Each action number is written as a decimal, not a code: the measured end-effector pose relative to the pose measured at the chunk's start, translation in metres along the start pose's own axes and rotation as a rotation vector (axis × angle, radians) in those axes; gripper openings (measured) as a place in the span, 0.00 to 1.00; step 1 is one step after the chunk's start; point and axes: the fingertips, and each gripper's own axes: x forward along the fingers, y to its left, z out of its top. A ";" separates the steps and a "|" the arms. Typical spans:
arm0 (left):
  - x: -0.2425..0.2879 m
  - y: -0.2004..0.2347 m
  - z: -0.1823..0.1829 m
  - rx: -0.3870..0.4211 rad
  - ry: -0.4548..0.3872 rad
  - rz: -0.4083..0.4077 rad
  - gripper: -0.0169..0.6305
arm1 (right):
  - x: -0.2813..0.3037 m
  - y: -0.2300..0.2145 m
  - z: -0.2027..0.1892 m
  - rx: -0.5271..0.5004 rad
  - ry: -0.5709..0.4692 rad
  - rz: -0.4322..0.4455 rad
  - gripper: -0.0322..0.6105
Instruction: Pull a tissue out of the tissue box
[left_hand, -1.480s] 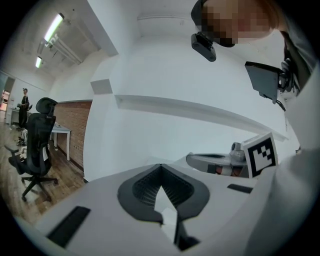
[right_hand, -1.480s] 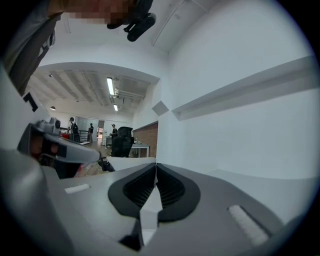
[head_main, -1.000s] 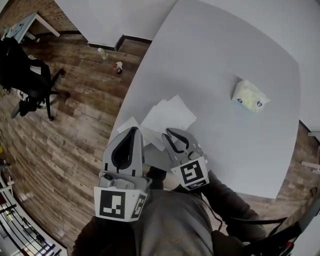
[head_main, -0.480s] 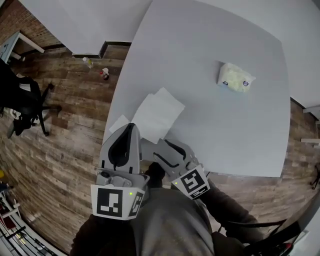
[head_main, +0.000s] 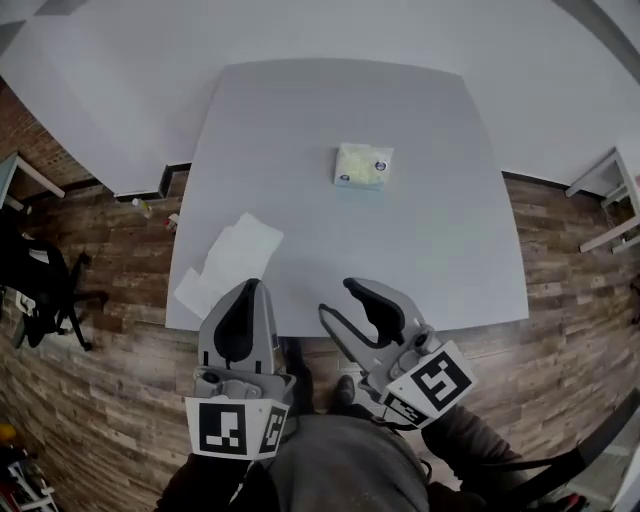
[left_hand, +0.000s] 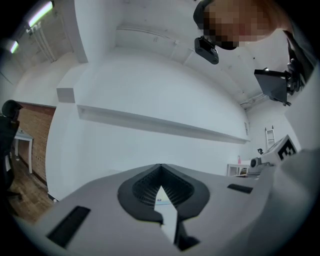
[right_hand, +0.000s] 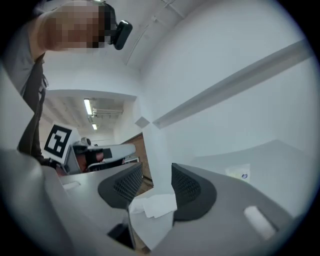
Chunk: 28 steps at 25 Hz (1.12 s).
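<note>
A pale yellow-green tissue pack (head_main: 362, 165) lies on the grey table (head_main: 420, 250), toward its far side; in the right gripper view the pack (right_hand: 239, 172) shows small at the right. Several loose white tissues (head_main: 232, 262) lie near the table's left edge. My left gripper (head_main: 250, 285) hovers shut and empty at the near edge, its tips meeting (left_hand: 160, 166). My right gripper (head_main: 337, 297) is beside it, jaws apart and closing with nothing between them. The loose tissues (right_hand: 152, 205) show through its gap (right_hand: 156, 170), lying beyond on the table.
Wooden floor surrounds the table. A black office chair (head_main: 40, 290) stands at the far left, and small items (head_main: 145, 207) sit on the floor by the white wall. White furniture legs (head_main: 605, 190) stand at the right.
Both grippers have drawn back from the loose tissues to the table's near edge and risen. The right jaws have spread apart. The head view has swung to face the table squarely.
</note>
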 end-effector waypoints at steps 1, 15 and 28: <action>-0.001 -0.020 0.006 0.007 -0.015 -0.020 0.02 | -0.017 -0.004 0.016 0.001 -0.026 -0.024 0.33; -0.021 -0.172 0.039 0.152 -0.080 -0.277 0.02 | -0.147 -0.005 0.092 -0.049 -0.223 -0.305 0.05; -0.045 -0.203 0.042 0.157 -0.112 -0.385 0.02 | -0.180 0.020 0.093 -0.128 -0.254 -0.415 0.05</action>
